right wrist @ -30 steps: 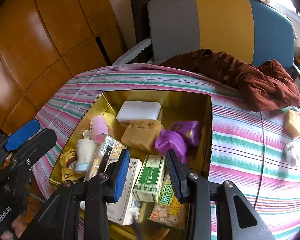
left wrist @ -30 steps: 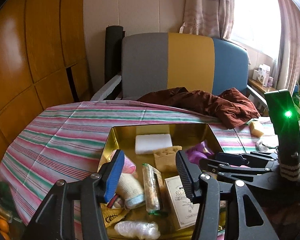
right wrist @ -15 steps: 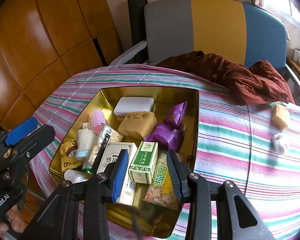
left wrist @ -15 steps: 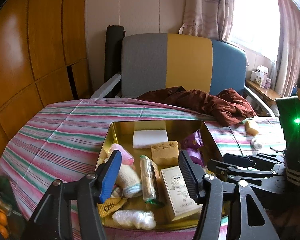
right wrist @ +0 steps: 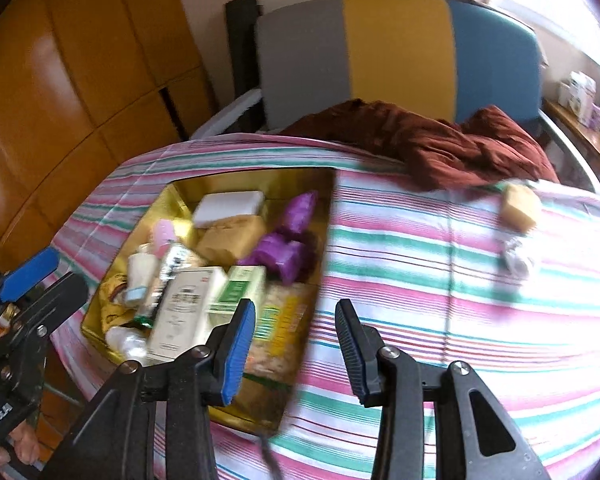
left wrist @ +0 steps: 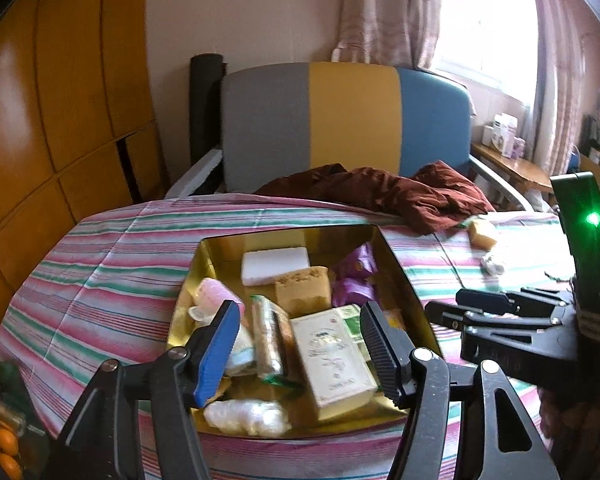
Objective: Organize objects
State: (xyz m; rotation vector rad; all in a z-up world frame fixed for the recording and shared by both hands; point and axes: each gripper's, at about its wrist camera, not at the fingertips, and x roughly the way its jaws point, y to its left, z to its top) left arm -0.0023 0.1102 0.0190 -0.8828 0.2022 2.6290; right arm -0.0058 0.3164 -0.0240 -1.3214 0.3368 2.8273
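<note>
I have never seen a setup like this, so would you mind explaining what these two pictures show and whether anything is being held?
There is no robot: a person holds a two-finger clamp in each hand, each with a wide-angle camera looking along its fingers. One picture comes from the left gripper, the other from the right gripper. Both stand open and hold nothing. On the striped tablecloth sits a gold tin filled with small things: a white block, a tan sponge, purple wrappers, boxes and packets. Outside it lie another tan sponge, a small white wad and a dark red garment.
</note>
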